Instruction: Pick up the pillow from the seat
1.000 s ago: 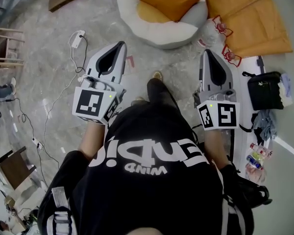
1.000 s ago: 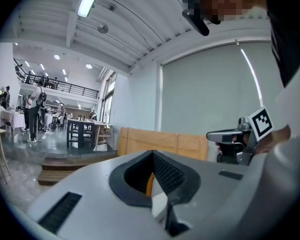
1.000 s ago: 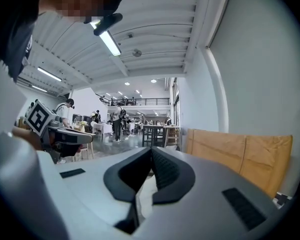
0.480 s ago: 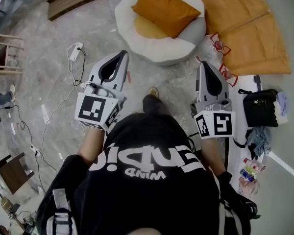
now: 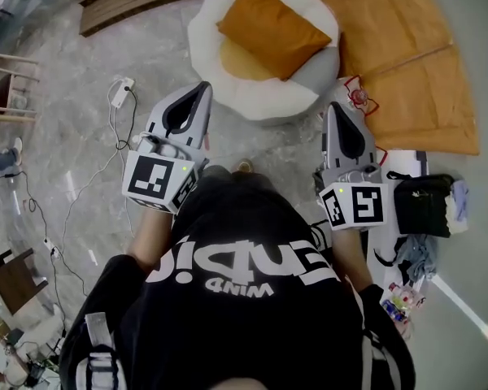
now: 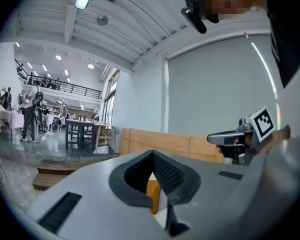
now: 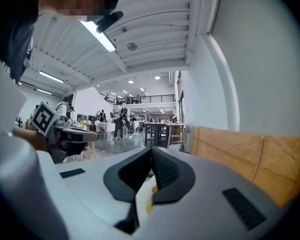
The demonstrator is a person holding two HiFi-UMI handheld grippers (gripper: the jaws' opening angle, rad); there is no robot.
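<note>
An orange pillow (image 5: 272, 28) lies tilted on a round white seat (image 5: 264, 92) at the top of the head view, resting over the seat's orange cushion. My left gripper (image 5: 202, 88) hovers just short of the seat's near left rim, jaws shut and empty. My right gripper (image 5: 335, 109) hangs by the seat's near right rim, also shut and empty. In the left gripper view a sliver of the orange pillow (image 6: 153, 196) shows through the jaw opening. The right gripper view shows a small orange and white strip of the seat (image 7: 151, 196) between its jaws.
Large orange mats (image 5: 407, 63) lie right of the seat. A black bag (image 5: 421, 204) and small items sit on a white strip at the right. A power strip with cables (image 5: 120, 93) lies on the marble floor at left, near wooden furniture (image 5: 8, 71).
The person has walked toward the seat; seat and pillow sit lower and closer in the head view. Both grippers travelled forward together, still shut, and now reach the seat's near rim.
</note>
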